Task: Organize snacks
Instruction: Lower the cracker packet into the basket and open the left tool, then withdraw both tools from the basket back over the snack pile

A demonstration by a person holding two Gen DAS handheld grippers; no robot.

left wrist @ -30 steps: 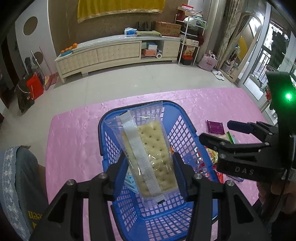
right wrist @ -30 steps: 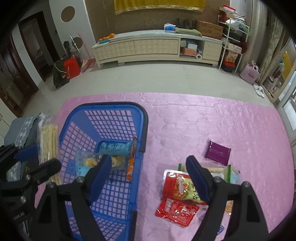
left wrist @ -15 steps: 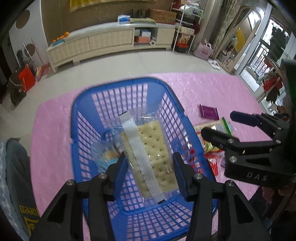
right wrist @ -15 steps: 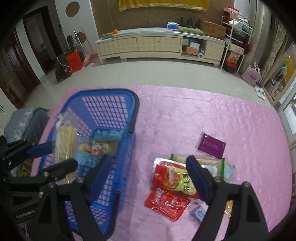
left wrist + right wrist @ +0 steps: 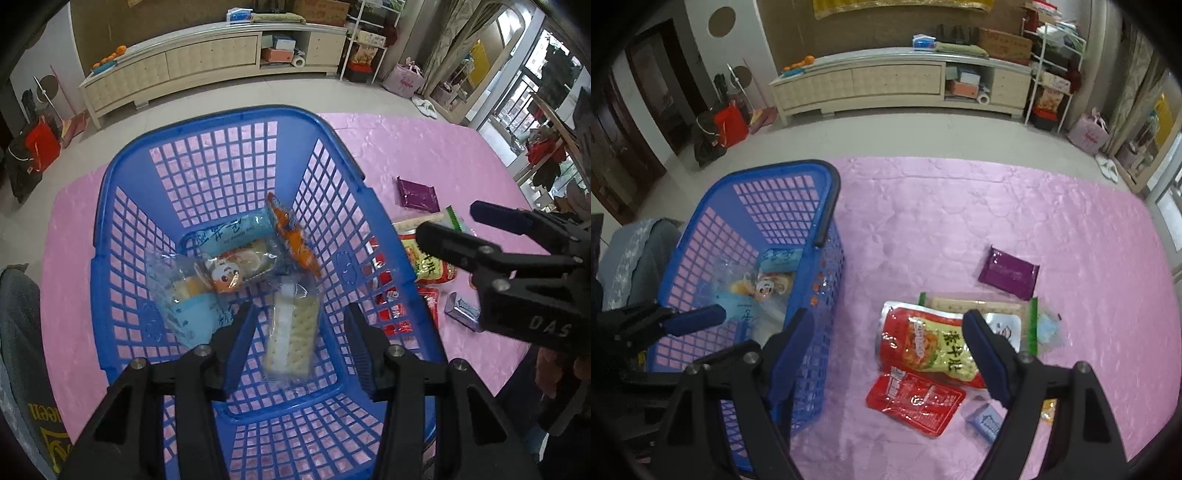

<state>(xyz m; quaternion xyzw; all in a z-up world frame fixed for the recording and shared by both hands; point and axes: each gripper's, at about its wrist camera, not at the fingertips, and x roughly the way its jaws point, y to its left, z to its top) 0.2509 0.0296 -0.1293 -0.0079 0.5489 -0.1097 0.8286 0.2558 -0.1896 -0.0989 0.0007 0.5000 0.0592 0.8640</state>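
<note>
A blue plastic basket stands on the pink tablecloth. A clear pack of crackers lies on its floor, free of my fingers. My left gripper is open and empty just above it. Beside it lie a light blue pack, a cartoon-print snack bag and an orange sachet. My right gripper is open and empty above the loose snacks right of the basket: a red-yellow pouch, a red pack and a purple pack.
A green-edged cracker pack and a small blue-grey box lie among the loose snacks. The pink tablecloth spreads far and right. A grey cloth chair stands left of the basket. A cream cabinet lines the far wall.
My left gripper opened and let go of the cracker pack, which dropped onto the basket floor. My right gripper stayed open over the loose snacks.
</note>
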